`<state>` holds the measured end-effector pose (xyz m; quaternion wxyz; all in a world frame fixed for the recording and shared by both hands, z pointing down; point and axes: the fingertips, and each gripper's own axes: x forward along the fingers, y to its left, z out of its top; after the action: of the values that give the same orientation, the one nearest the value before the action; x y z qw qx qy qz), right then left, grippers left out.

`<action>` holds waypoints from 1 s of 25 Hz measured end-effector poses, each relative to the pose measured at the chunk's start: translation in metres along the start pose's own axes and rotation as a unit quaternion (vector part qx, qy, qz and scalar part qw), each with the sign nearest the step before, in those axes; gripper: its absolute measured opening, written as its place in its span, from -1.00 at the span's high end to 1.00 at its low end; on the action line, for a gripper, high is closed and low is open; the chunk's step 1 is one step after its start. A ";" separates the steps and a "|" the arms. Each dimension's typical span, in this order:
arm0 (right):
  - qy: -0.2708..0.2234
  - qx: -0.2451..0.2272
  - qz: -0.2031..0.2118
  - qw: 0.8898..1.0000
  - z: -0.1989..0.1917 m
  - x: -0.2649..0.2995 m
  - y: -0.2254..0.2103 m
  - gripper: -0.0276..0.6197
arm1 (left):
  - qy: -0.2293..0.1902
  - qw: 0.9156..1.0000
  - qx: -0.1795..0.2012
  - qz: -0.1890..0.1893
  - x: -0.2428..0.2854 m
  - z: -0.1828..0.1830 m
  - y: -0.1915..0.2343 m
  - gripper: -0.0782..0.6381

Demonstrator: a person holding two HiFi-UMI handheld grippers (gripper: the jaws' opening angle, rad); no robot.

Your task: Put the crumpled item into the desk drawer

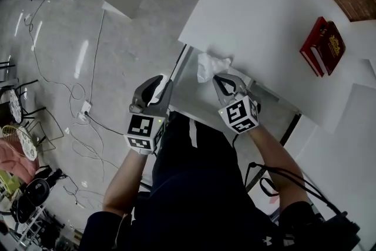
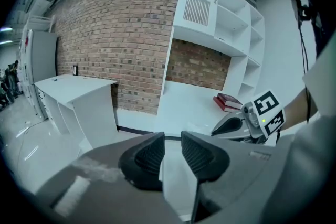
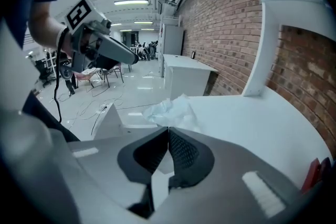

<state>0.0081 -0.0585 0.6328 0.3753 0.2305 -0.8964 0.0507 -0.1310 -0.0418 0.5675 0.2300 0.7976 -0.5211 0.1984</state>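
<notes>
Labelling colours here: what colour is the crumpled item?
The crumpled item is white, clearest in the right gripper view.

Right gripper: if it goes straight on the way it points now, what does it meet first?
The crumpled white item at the desk edge, directly beyond the right gripper, whose jaw tips are shut. It looks very close, possibly touching; depth is unclear.

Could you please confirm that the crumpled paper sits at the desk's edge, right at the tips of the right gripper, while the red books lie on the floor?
Not quite: the head view shows the red books lying on the white desk, not the floor. The rest holds: the crumpled paper sits at the desk's edge, at the tips of the right gripper.
</notes>
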 end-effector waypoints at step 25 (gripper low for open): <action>0.132 -0.032 -0.013 0.991 -0.101 0.143 0.000 0.89 | 0.052 0.998 -0.040 0.004 0.008 -0.054 0.050 0.48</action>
<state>-0.0136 -0.0857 0.8045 0.4982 0.2210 -0.8371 0.0471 -0.1778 -0.0347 0.6239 0.2873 0.7744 -0.5193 0.2194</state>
